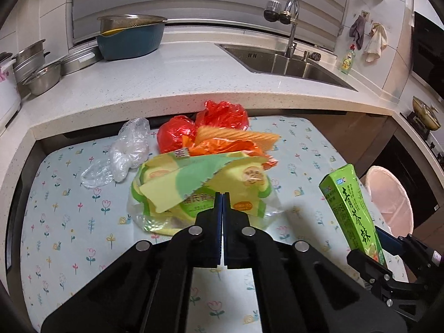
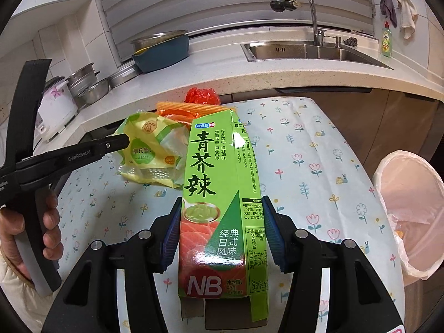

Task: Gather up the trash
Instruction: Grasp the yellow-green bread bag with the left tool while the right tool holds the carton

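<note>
My right gripper [image 2: 220,216] is shut on a green wasabi box [image 2: 219,194], held upright above the patterned table; the box also shows in the left wrist view [image 1: 352,211]. My left gripper [image 1: 222,194] is shut on the yellow-green plastic wrapper [image 1: 199,186], also seen in the right wrist view [image 2: 149,149]. Behind it lie orange wrappers [image 1: 236,144], a red plastic bag [image 1: 211,122] and a clear plastic bag [image 1: 125,152]. A bin with a pink liner [image 2: 410,216] stands to the right of the table.
The flower-patterned table cover [image 1: 69,216] lies below a white counter [image 1: 166,77]. On the counter are steel pots [image 1: 41,66], a blue basin [image 1: 130,41], a sink [image 1: 291,61], and a dish soap bottle [image 1: 348,59]. A rice cooker [image 2: 55,105] stands at left.
</note>
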